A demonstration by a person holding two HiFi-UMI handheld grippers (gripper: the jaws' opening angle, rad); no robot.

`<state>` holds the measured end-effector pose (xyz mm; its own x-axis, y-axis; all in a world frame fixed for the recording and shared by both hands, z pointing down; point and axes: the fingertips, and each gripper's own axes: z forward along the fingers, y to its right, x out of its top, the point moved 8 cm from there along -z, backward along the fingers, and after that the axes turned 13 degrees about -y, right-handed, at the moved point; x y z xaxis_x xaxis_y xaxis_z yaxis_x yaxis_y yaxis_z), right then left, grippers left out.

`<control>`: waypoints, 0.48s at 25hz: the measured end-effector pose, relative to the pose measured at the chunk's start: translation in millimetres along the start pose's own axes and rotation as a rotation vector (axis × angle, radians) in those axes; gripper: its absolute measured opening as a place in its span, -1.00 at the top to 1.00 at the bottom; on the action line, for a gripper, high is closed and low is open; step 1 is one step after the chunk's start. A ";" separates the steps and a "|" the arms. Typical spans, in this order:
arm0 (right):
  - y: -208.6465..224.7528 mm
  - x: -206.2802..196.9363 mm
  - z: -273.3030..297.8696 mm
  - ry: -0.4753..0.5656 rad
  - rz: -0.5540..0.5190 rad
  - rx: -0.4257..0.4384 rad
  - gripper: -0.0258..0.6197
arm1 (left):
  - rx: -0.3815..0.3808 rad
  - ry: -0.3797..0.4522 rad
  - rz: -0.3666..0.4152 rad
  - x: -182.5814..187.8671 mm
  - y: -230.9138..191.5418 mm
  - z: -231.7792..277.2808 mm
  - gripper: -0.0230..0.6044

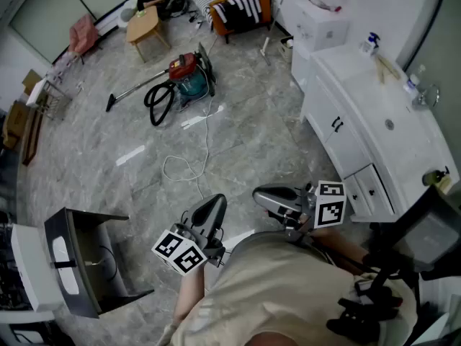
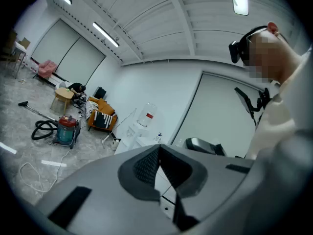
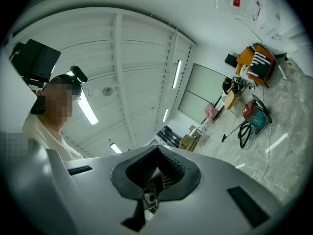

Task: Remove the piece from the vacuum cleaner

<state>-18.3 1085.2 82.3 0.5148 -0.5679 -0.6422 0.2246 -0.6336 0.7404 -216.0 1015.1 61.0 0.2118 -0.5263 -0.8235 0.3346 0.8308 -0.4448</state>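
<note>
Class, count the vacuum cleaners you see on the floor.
1: the vacuum cleaner stands on the floor near the orange armchair. Others may be hidden behind furniture.

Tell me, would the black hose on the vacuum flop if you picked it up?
Probably floppy: the black hose lies curled in a loop on the floor. Its straight wand looks stiff. Lifting it may tug the vacuum cleaner, since they seem joined.

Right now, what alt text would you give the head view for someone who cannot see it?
A red and teal canister vacuum cleaner stands across a grey floor, its cord trailing toward a person holding the left gripper and right gripper, both shut and empty.
</note>
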 end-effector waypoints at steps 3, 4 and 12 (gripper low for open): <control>8.4 14.6 -17.6 -0.044 -0.004 0.023 0.91 | 0.032 0.024 -0.021 0.4 7.0 21.9 0.91; 11.1 18.5 -23.5 -0.053 -0.006 0.026 0.91 | 0.031 0.026 -0.025 1.1 9.1 30.1 0.91; 32.6 41.8 -67.1 -0.038 0.005 0.008 0.91 | -0.039 0.009 -0.025 15.4 23.5 89.3 0.91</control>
<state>66.0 1076.1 92.9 0.4839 -0.5905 -0.6459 0.2152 -0.6351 0.7419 -122.9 1010.3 69.3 0.1959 -0.5452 -0.8151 0.3039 0.8240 -0.4782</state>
